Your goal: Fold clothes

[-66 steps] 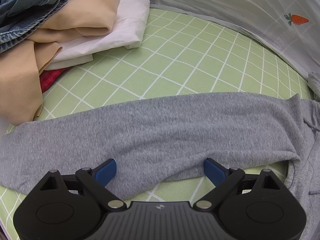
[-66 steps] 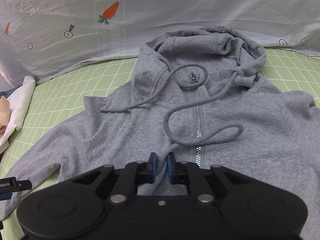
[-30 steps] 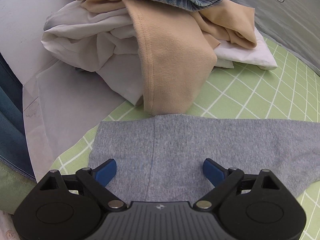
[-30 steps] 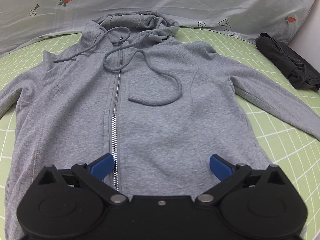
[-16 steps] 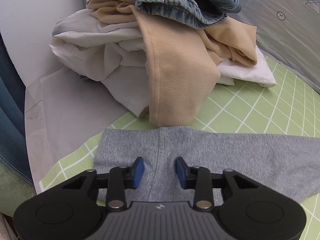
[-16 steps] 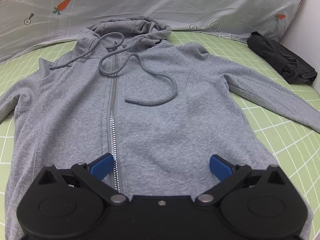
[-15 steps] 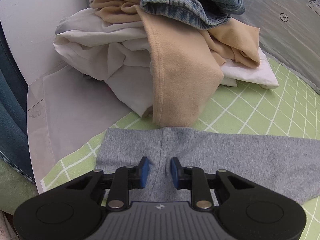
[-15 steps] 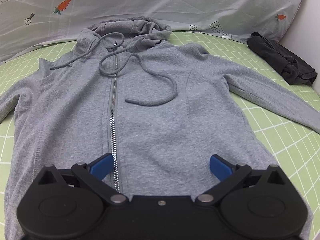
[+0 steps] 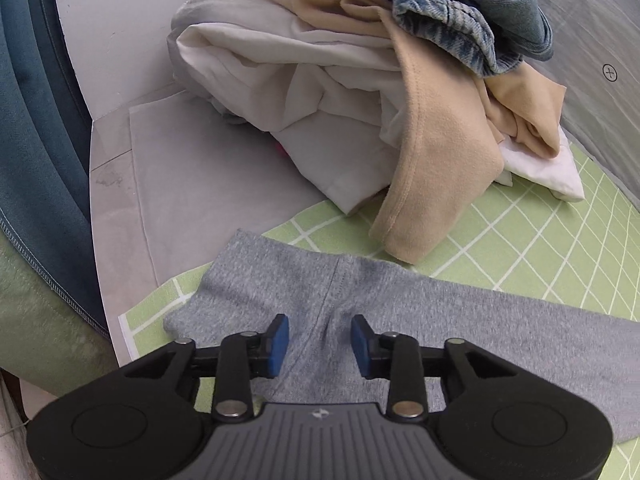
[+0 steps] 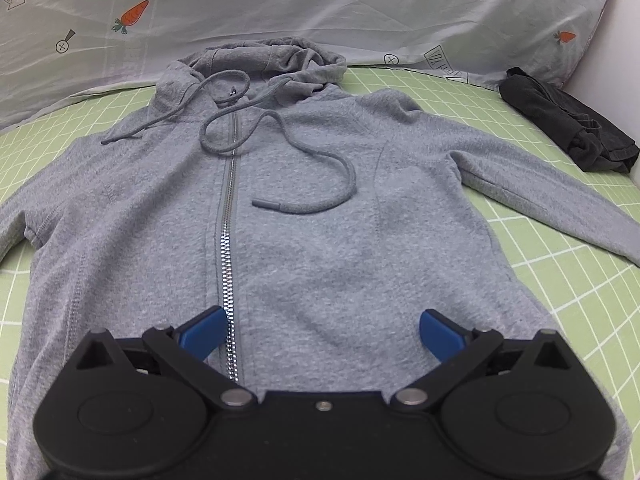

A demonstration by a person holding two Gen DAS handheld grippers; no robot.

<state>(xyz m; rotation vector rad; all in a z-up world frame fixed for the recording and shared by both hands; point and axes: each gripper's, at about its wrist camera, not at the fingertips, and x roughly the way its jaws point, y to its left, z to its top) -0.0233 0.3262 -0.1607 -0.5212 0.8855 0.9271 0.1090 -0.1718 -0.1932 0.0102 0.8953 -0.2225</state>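
Right now, a gray hoodie point(image 10: 304, 216) is spread flat on a green checked sheet point(image 10: 560, 264), zipped up, with its hood toward a pale sheet with carrots point(image 10: 280, 4). Its cord point(image 10: 320, 176) is curled on the chest. No boxes or baskets are seen.

The hoodie's sleeve point(image 9: 400, 300) is stretched out toward a messy pile of clothes point(image 9: 360, 80), where white, tan and blue jean things are heaped. A tan flap from the pile is hung down just beside the sleeve's end. A small dark cloth point(image 10: 568, 120) is left well apart, near the sheet's far corner.

The left hand-held gripper point(image 9: 319, 342) is seen opening, its blue pads parted over a small pinched crease in the sleeve, with cloth between them but not squeezed. The right hand-held gripper point(image 10: 320, 330) is spread wide over the hoodie's lower front, beside the zipper point(image 10: 226, 240), with nothing grabbed.
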